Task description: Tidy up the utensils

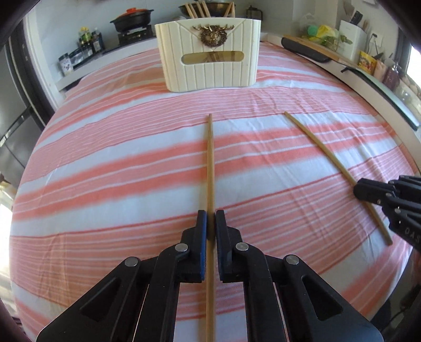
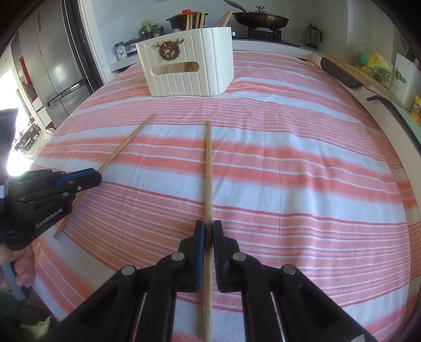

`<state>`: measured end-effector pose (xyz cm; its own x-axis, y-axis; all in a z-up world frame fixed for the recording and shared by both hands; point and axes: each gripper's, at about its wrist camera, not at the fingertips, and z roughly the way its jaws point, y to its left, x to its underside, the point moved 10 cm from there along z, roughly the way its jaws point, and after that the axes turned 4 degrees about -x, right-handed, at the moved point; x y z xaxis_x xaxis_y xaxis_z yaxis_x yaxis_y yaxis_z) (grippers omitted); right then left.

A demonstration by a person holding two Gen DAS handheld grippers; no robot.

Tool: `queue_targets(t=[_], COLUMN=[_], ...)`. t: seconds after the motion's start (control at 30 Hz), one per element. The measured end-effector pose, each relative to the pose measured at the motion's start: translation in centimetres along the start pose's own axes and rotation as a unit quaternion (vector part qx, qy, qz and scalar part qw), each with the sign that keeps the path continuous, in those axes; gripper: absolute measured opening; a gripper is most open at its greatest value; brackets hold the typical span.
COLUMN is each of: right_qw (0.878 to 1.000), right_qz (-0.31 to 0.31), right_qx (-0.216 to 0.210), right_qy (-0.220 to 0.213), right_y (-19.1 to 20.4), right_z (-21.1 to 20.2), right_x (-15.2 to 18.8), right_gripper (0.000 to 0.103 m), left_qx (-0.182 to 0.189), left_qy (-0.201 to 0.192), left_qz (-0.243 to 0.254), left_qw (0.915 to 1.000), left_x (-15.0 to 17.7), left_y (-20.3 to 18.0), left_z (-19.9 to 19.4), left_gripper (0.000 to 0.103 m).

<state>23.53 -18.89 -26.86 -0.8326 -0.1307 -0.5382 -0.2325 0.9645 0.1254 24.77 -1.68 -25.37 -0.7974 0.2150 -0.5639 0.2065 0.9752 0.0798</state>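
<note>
Black two-finger left gripper with blue pads fills the 6 o'clock part of the left wrist view, its jaws clamped narrowly on a thin, pale wooden chopstick. That stick's long axis runs from 6 to 12 o'clock, its far tip aimed at the cream ribbed plastic utensil box standing upright at 12 o'clock. It is straight, round, plain tan wood, slightly tapered toward the far end.

At 3 o'clock in that view the black right gripper is closed on a second pale wooden chopstick, whose axis slants from about 4 o'clock up toward 12 o'clock.

From the right wrist view, the right gripper pinches its stick between blue pads, the stick running from 6 to 12 o'clock, tip toward the box. At 9 o'clock the left gripper holds its stick, angled from 8 o'clock up toward 1 o'clock.

Both sticks sit low over the pink-and-white striped cloth; whether they touch it I cannot tell. The box bears a gold stag-head emblem, has a slot handle, and holds more wooden chopsticks standing out of its top.
</note>
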Motion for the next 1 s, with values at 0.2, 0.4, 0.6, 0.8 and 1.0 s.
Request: queue_targets(t=[0.2, 0.4, 0.6, 0.8, 1.0], right_qw=[1.0, 0.996, 0.994, 0.991, 0.994], right_qz=[-0.009, 0.034, 0.0, -0.038, -0.041], right_qx=[-0.007, -0.064, -0.057, -0.031, -0.02], right_qy=[0.02, 0.053, 0.095, 0.125, 0.101], right_y=[-0.1, -1.4, -0.9, 0.9, 1.3], right_z=[-0.4, -0.9, 1.0, 5.4, 6.4], right_x=[0.3, -2.0, -4.6, -6.5, -8.3], right_gripper=[0.008, 0.033, 0.034, 0.034, 0.007], left_qx=[0.021, 0.098, 0.079, 0.045, 0.053], left_qy=[0.021, 0.038, 0.063, 0.095, 0.074], left_qz=[-0.013, -0.03, 0.017, 0.046, 0.045], left_qw=[0.9995, 0.994, 0.9947, 0.9934, 0.9948], left_x=[0.9, -1.3, -3.9, -6.1, -6.7], left_y=[2.0, 3.1, 2.2, 1.5, 0.9], left_z=[-0.4, -1.0, 1.9, 5.6, 5.3], left_gripper=[0.022, 0.068, 0.069, 0.058, 0.006])
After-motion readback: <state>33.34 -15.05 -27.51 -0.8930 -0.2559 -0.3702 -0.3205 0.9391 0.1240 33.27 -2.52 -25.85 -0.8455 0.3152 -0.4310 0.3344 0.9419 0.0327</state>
